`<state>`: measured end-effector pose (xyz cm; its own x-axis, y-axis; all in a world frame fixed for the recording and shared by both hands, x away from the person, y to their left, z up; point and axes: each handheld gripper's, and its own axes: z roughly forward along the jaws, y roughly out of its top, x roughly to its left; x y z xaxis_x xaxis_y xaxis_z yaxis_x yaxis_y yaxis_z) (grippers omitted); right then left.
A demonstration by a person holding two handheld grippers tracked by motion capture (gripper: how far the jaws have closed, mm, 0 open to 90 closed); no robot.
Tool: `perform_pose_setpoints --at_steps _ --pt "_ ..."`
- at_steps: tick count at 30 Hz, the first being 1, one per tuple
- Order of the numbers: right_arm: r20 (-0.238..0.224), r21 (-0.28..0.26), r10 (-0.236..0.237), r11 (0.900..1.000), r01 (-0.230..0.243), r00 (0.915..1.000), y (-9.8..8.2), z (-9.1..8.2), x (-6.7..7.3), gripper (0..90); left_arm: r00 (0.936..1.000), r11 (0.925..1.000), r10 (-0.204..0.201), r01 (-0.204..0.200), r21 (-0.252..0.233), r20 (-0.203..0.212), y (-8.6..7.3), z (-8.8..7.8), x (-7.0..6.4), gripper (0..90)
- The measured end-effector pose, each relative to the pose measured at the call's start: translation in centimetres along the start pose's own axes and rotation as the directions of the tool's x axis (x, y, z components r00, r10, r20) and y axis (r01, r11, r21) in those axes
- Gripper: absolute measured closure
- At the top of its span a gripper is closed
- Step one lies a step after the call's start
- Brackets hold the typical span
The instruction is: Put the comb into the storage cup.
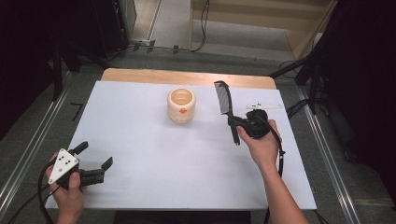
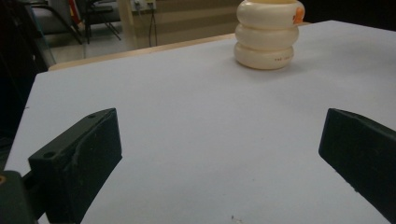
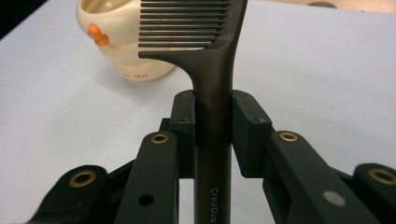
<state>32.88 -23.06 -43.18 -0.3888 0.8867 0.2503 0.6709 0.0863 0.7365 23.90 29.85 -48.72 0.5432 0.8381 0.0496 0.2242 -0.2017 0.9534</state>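
The right hand-held gripper clamped the black comb by its stiff, light handle (slippery, probably); the left hand-held gripper gaped wide, empty.

Left gripper over white table, jaws wide apart, nothing between. Cream ribbed cup of three stacked rings, orange mark on right side, standing upright on far table surface. Wooden edge beyond.
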Motion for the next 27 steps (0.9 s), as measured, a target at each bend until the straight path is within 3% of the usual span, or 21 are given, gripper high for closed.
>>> perform_pose_setpoints --at_steps 7,15,18,27 --pt "-0.011 -0.062 -0.007 0.998 0.006 0.9999 -0.5 -0.3 0.3 70.2 0.9991 0.9993 0.03 -0.029 -0.023 0.03 1.6 0.2 -1.5 0.0" --pt "-0.011 -0.122 -0.017 0.992 0.015 0.9998 -1.0 -1.1 0.4 70.2 0.9949 0.9985 0.023 -0.019 -0.051 0.098 3.7 1.3 -3.7 0.0" --pt "-0.025 -0.158 -0.033 0.987 0.029 0.9991 -1.2 -1.4 0.5 70.2 0.989 0.9987 0.017 -0.009 -0.05 0.147 4.5 1.9 -4.3 0.0" --pt "-0.022 -0.225 -0.091 0.971 0.084 0.9956 -1.7 -2.0 1.6 70.2 0.9799 0.998 0.019 -0.007 -0.062 0.199 6.3 3.5 -5.9 0.0"
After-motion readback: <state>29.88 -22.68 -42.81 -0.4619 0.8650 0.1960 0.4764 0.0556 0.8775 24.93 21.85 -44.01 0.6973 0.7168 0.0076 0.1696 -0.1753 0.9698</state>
